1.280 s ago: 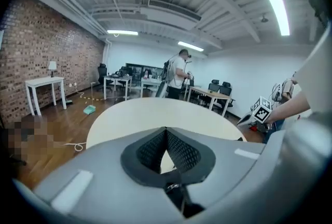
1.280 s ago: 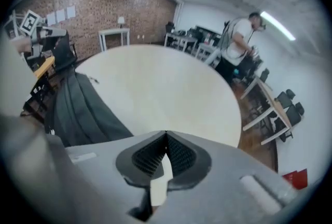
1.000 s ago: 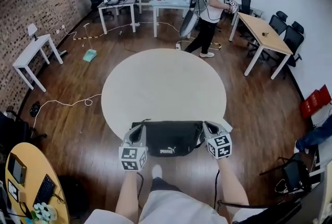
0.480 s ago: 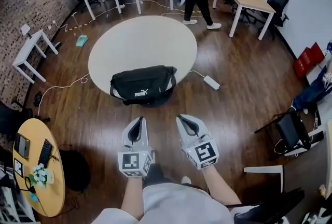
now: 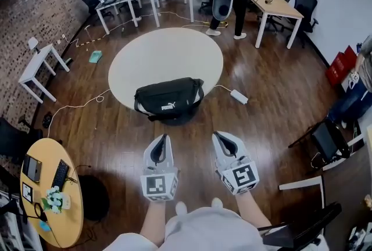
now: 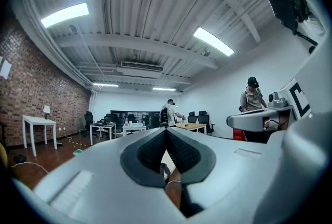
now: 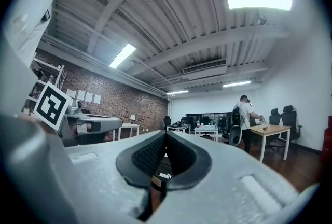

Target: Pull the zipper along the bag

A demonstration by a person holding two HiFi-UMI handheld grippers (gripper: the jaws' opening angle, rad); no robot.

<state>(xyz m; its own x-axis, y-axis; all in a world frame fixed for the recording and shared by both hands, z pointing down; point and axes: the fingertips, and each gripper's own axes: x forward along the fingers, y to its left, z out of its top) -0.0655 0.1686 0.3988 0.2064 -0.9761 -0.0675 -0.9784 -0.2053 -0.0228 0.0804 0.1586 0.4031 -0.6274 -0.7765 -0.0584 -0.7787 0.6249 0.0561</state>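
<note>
Item: black sling bag (image 5: 168,100), lying lengthwise at the near edge of the round white desk (image 5: 165,52), logo side towards the person.
Zipper: too small to read, so open or closed cannot be told. The scene fits a zip awaiting its pull as well as one already run.
Left gripper (image 5: 162,140): jaws shut together, nothing between them.
Right gripper (image 5: 221,138): jaws closed, empty.
Position: bag ahead of both jaws and well apart from them, roughly between their lines.
Hazard: the bag sits at the desk edge. Tugged unbraced, it would likely slide off. The loose strap could snag the jaws.
</note>
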